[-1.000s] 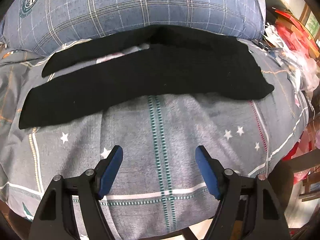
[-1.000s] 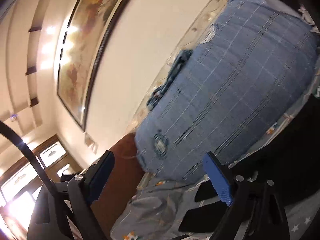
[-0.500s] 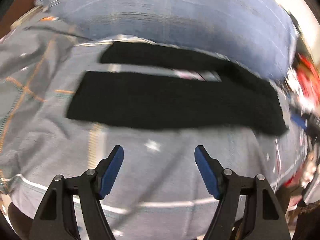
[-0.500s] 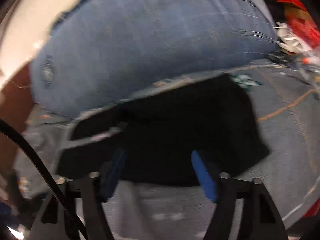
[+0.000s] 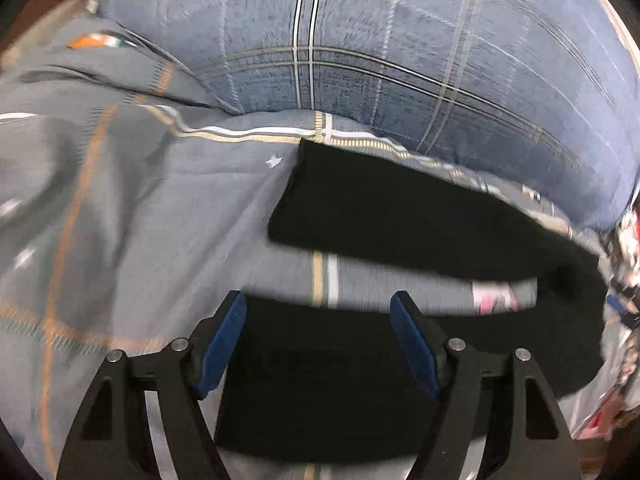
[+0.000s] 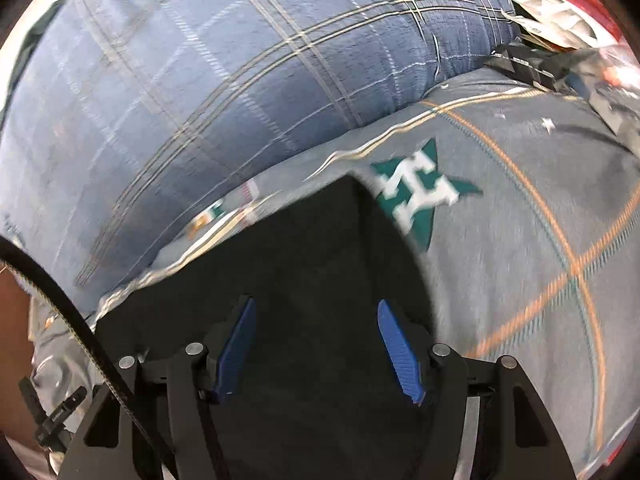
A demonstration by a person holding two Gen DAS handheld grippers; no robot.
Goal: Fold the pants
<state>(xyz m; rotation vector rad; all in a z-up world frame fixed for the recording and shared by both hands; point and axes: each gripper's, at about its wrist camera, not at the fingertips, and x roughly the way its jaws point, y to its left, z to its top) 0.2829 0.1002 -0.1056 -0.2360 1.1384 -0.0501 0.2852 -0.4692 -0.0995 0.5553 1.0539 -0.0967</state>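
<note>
Black pants lie spread flat on a grey bedsheet with their two legs apart. In the left wrist view the far leg (image 5: 392, 216) ends near the middle and the near leg (image 5: 328, 384) lies under my left gripper (image 5: 318, 312), which is open and empty over that leg's cuff end. In the right wrist view the waist end of the pants (image 6: 320, 264) fills the lower middle. My right gripper (image 6: 316, 320) is open and empty, just above the black cloth near its right edge.
A big blue checked pillow (image 5: 400, 48) (image 6: 208, 80) lies along the far side of the bed. The grey star-patterned sheet (image 5: 120, 208) (image 6: 540, 240) spreads left and right of the pants. Red and white clutter (image 6: 560, 8) sits past the bed's right end.
Both grippers have come down and forward onto the pants: the left one moved toward the leg ends, the right one swung down from the wall to the waist end. Both stay open.
</note>
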